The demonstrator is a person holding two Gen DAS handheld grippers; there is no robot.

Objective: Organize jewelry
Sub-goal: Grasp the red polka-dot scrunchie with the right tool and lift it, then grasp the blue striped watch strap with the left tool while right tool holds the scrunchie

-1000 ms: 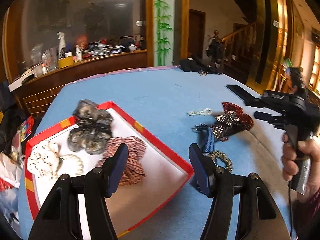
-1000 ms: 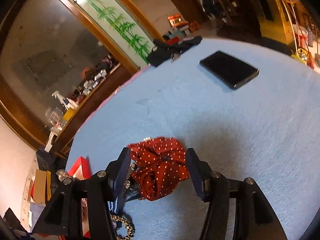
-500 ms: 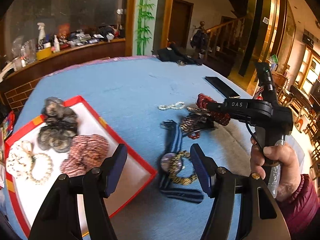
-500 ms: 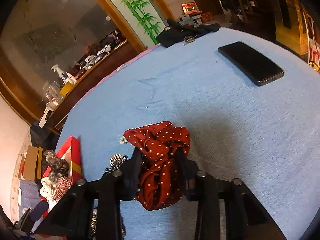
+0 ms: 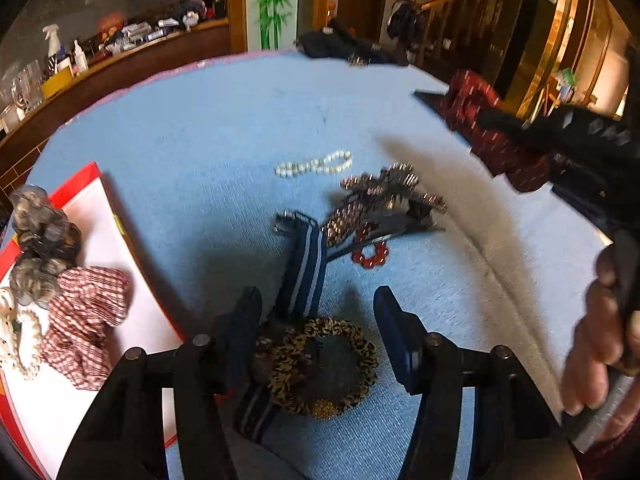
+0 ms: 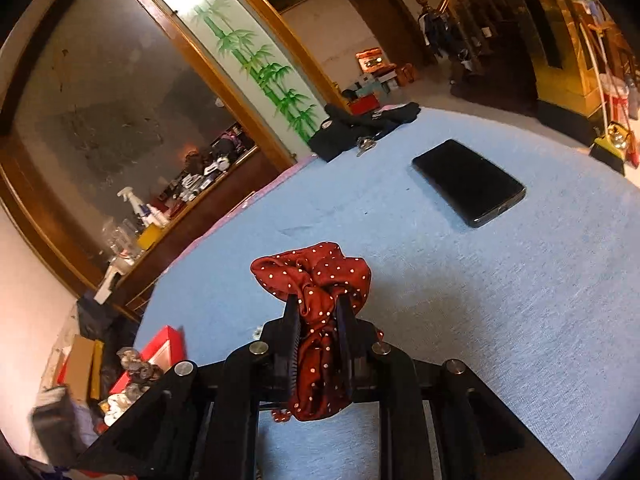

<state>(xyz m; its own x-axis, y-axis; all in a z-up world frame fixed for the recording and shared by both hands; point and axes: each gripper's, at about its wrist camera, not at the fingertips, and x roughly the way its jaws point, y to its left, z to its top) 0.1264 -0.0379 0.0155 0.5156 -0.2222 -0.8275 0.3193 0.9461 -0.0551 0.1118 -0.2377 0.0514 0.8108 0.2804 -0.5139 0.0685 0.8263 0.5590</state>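
Red polka-dot scrunchie [image 6: 320,312] is pinched in the closed right claw [image 6: 318,320], lifted off the blue table [image 6: 500,300]. Three scrunchies and a bracelet are already laid in the red tray [image 5: 116,216] at 9 o'clock. Left to sort are the leopard scrunchie [image 5: 320,364] between the wide-open left claw [image 5: 316,320], the strap, pearls and clips.

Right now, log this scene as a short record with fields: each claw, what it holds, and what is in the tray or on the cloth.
left claw: open, over the leopard-print scrunchie
right claw: shut on the red polka-dot scrunchie, lifted off the blue tablecloth
red tray: plaid scrunchie, grey scrunchies
on cloth: pearl bracelet, striped strap, black phone
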